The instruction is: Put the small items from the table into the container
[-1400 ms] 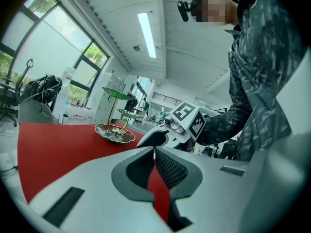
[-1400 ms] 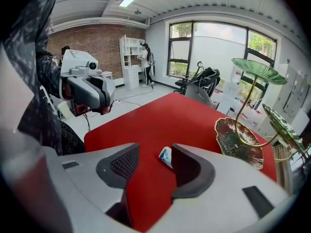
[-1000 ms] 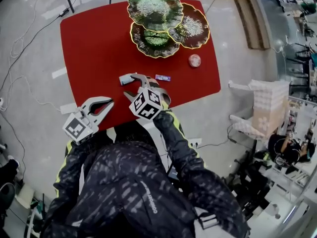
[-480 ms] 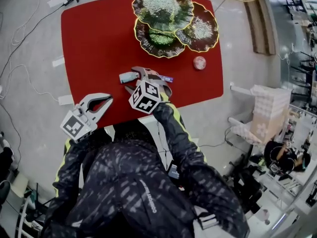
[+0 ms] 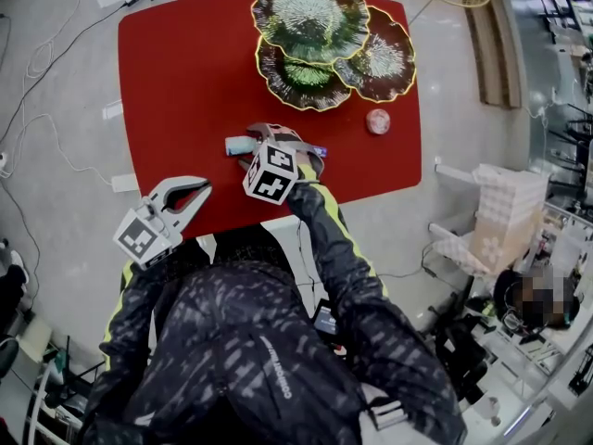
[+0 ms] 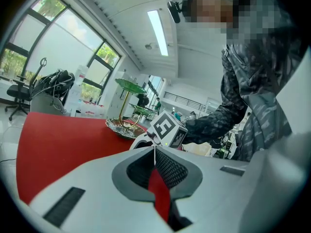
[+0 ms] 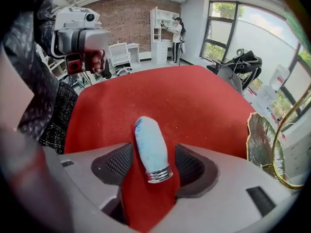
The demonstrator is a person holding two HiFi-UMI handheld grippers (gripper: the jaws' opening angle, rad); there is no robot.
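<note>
Red cloth covers the bench (image 5: 185, 72), and on it lies the pale blue tube (image 7: 150, 147), directly between the jaws of the right tongs (image 7: 154, 155). These jaws stand apart, one pad on each side, not pressing it. The tube's long axis runs along the jaws, metal neck toward the camera, so closing should catch it across its narrow width. The left tongs (image 6: 154, 150) are together, empty and farther away. The tiered leaf dishes (image 5: 310, 17), probably the container, stand at the far edge.

Matt, faintly grainy red table (image 5: 185, 91), smooth pale tube (image 7: 150, 142) — shiny metallic neck, glossy leaf-shaped dishes (image 5: 310, 12) — gilt rims
</note>
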